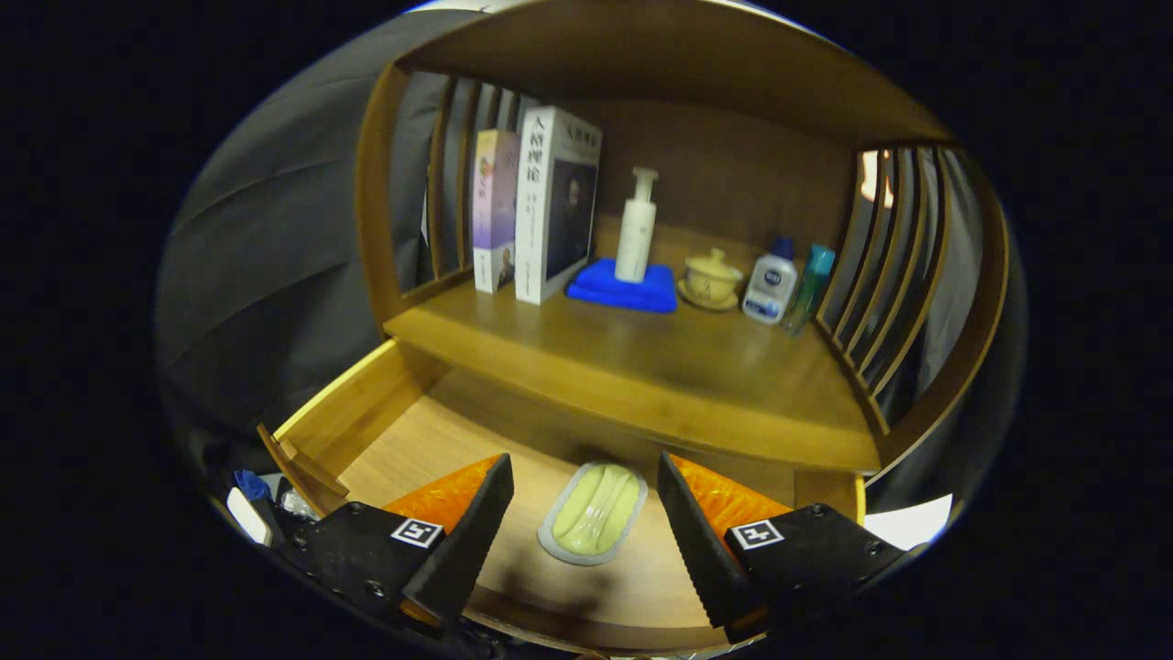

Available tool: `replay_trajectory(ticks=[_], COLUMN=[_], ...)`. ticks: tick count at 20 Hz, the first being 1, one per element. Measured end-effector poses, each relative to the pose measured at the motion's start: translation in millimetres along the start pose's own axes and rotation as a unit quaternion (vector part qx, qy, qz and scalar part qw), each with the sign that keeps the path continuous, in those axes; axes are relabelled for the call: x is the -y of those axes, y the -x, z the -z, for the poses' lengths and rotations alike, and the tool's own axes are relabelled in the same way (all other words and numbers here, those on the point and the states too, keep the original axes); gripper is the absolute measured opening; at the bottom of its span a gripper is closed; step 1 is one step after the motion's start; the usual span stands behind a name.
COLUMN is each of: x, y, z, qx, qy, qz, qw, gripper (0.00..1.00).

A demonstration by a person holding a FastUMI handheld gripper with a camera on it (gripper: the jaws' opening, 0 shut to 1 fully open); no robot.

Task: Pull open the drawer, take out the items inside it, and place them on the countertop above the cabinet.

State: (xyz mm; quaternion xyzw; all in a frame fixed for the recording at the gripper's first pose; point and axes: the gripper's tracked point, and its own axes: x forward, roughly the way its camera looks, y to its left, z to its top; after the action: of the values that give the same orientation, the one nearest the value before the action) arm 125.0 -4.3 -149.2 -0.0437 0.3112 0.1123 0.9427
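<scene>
Your gripper (pixel 586 513) hangs over the pulled-out wooden drawer (pixel 367 417) with its fingers (pixel 467 541) spread wide, touching nothing. Between them, slightly ahead of the tips, lies the pale green oval soap-dish-like tray with a grey rim (pixel 594 511), flat on the drawer's light wooden floor and apart from both fingers. It sits a little closer to your right finger than to the left, tilted so its far end leans right. You can see the drawer's left wall running back to the cabinet, and its near edge below the fingers.

Above the drawer, the wooden desk surface of the cabinet (pixel 660 367) stretches to the far back wall, enclosed by slatted wooden sides left and right. On it, at the far left, stand two upright books: a lilac-covered one (pixel 495 211) and, touching it on the right, a taller white-spined book with a dark cover (pixel 554 202). To their right, a folded blue cloth (pixel 600 286) carries a white pump bottle (pixel 636 229) standing upright. Further right sits a cream lidded ceramic cup on a saucer (pixel 711 280), then a small white bottle with a blue cap (pixel 770 282), and just beside it at the far right a slim teal bottle (pixel 810 284). The near half of the desk is bare wood.
</scene>
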Motion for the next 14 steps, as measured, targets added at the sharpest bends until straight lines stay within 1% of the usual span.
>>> replay_trajectory(ticks=[3, 6, 8, 9, 12, 13, 14], x=[6.5, 12.6, 9.3, 5.4, 9.6, 10.4, 9.1], y=[-19.2, -39.6, -49.2, -54.5, -65.8, -67.4, -65.2], z=[12.9, 20.5, 32.5, 35.0, 44.4, 50.2, 51.4], qx=[-0.055, -0.092, -0.128, -0.138, -0.163, -0.177, -0.186], qy=[-0.026, -0.026, -0.035, -0.045, -0.042, -0.044, -0.046], qz=[-0.005, -0.004, -0.014, -0.024, -0.02, -0.018, -0.023], qw=[0.998, 0.995, 0.991, 0.989, 0.986, 0.983, 0.981], gripper=[0.98, 0.98, 0.98, 0.98, 0.98, 0.97, 0.86])
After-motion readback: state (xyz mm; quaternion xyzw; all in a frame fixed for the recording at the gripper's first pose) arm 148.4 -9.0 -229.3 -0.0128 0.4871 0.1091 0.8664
